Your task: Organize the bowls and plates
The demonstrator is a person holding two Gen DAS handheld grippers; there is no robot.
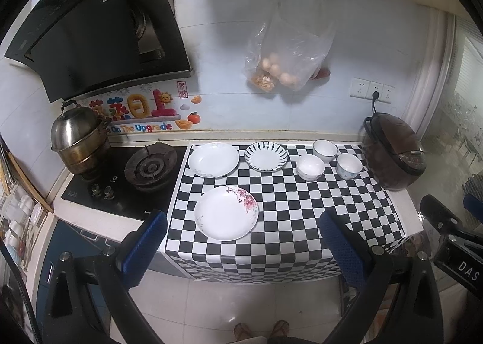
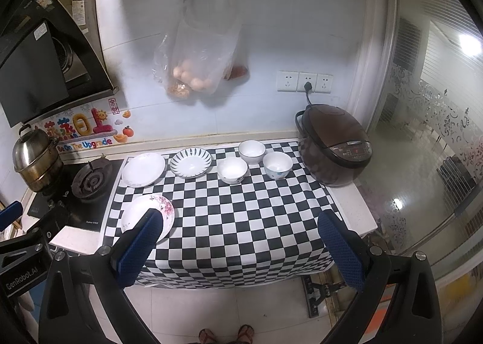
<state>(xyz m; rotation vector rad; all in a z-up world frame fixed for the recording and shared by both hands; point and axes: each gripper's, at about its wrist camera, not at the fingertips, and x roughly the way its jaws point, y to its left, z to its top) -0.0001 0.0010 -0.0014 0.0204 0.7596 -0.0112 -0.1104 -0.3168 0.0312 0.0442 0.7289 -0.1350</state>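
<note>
On the checkered tabletop (image 1: 302, 208) three plates and three bowls sit apart, none stacked. The floral plate (image 1: 226, 212), white with pink blossoms on its rim, lies alone at 7 o'clock, near the front edge. Along the back wall, at 11 o'clock, a plain white plate (image 1: 213, 159) sits just beside a plate with dark radiating stripes (image 1: 266, 156). At 1 o'clock the three white bowls (image 1: 330, 160) cluster close together, upright; one carries a blue pattern.

The left tool (image 1: 241, 241) and the right tool (image 2: 238, 244) both hang in front of the tabletop's front edge, fingers spread wide and holding nothing.

The middle and right front of the cloth are bare. A rice cooker (image 1: 394, 154) closes the 2 o'clock corner; the gas stove (image 1: 151, 167) borders the left edge.
</note>
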